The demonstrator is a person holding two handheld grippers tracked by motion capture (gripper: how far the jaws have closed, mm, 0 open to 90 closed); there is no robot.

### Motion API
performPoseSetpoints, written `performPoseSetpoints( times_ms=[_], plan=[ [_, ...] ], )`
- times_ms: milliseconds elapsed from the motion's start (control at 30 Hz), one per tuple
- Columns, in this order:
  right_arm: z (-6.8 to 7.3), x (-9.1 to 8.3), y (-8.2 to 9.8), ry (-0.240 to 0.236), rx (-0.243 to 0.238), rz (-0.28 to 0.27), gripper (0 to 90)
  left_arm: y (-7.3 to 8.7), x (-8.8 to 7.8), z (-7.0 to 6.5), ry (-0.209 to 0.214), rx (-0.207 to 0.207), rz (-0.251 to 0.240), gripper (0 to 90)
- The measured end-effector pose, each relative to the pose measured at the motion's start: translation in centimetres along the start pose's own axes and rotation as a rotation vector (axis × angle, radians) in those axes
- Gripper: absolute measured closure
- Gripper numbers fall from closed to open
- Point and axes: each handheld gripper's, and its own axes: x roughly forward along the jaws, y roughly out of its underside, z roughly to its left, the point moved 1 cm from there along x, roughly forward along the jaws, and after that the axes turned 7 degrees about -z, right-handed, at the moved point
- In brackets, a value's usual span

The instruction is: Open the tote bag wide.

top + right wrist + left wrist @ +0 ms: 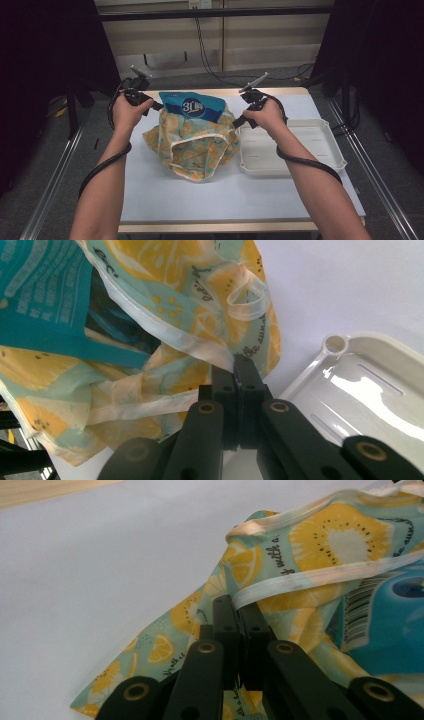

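A cloth bag (pixel 200 145) printed with yellow citrus slices on pale green stands in the middle of the table. A blue snack packet (pixel 192 107) sticks up out of its mouth. My left gripper (pixel 157 106) is shut on the bag's left rim. In the left gripper view the jaws (pixel 239 605) pinch the white trim (pixel 310 577), with the bag (pixel 320 540) and the packet (pixel 390 625) beyond. My right gripper (pixel 235 124) is shut on the right rim. Its own view shows the closed jaws (pixel 235 365) clamping the bag (pixel 165 270) beside the packet (pixel 40 295).
A white plastic tray (pixel 292 170) lies on the table right of the bag, close to my right gripper; its corner (pixel 370 390) shows in the right gripper view. The light table top (pixel 200 200) stretches toward the near edge. Cables hang behind the table.
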Motion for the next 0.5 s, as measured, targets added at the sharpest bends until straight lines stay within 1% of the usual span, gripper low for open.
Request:
performPoseSetpoints(
  times_ms=[67, 100, 167, 200, 233, 267, 300, 333, 433, 500],
  plan=[
    [0.2, 0.0, 0.1, 0.002, -0.002, 0.004, 89.9, 0.1, -0.2, 0.0, -0.003, -0.001, -0.001, 86.1],
    [0.2, 0.1, 0.1, 0.003, -0.008, -0.004, 89.9, 0.2, -0.4, 0.0, -0.011, -0.009, -0.015, 82.9],
    [0.3, 0.0, 0.2, -0.006, -0.004, -0.01, 89.8, 0.3, -0.7, 0.0, 0.0, -0.027, -0.031, 78.1],
    [0.3, 0.0, 0.2, -0.005, -0.006, -0.008, 89.6, 0.5, -0.8, 0.0, 0.01, -0.038, -0.041, 73.7],
    [0.4, -0.1, 0.2, 0.0, -0.006, -0.003, 89.6, 0.6, -1.0, -0.1, 0.008, -0.043, -0.046, 72.5],
    [0.5, -0.1, 0.3, -0.001, -0.004, 0.002, 89.5, 0.7, -1.2, -0.1, -0.001, -0.03, -0.039, 71.0],
    [0.5, -0.2, 0.3, -0.002, -0.003, 0.004, 89.5, 0.9, -1.4, -0.1, -0.005, -0.03, -0.037, 66.4],
    [0.6, -0.3, 0.3, 0.001, -0.001, -0.001, 89.5, 1.0, -1.5, -0.1, -0.005, -0.031, -0.034, 63.9],
    [0.7, -0.6, 0.4, 0.005, -0.002, -0.006, 89.5, 1.4, -1.8, -0.2, 0.003, -0.06, -0.055, 62.9],
    [0.9, -0.6, 0.5, 0.005, -0.003, -0.009, 89.5, 1.6, -2.0, -0.3, 0.015, -0.039, -0.028, 60.5]
  ],
)
